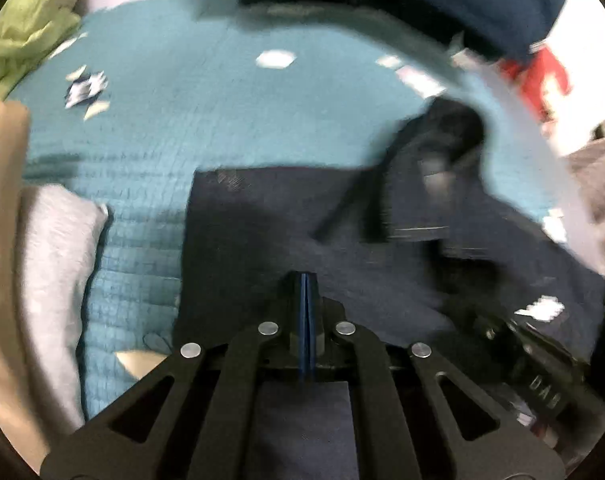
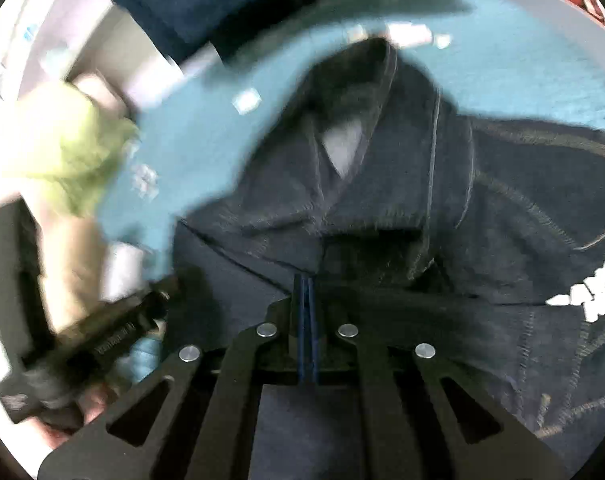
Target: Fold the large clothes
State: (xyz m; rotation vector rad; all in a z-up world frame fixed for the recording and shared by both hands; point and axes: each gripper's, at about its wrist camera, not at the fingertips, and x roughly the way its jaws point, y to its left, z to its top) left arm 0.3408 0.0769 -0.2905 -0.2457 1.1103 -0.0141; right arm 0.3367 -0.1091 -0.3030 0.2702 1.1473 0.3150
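Dark navy fleece hoodie [image 2: 442, 208] spread on teal quilted bedspread [image 1: 190, 112], hood uppermost. Left gripper [image 1: 307, 280] and right gripper [image 2: 305, 282] both clenched, apparently pinching hoodie fabric. Advice: keep hem edges level, lower together, avoid bunching.

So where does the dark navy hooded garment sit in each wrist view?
Left wrist: the dark navy hooded garment fills the lower centre and right, spread on the bed.
Right wrist: it fills the centre and right, hood opening uppermost.
Shared landmark: the teal quilted bedspread, across the upper half in both views.
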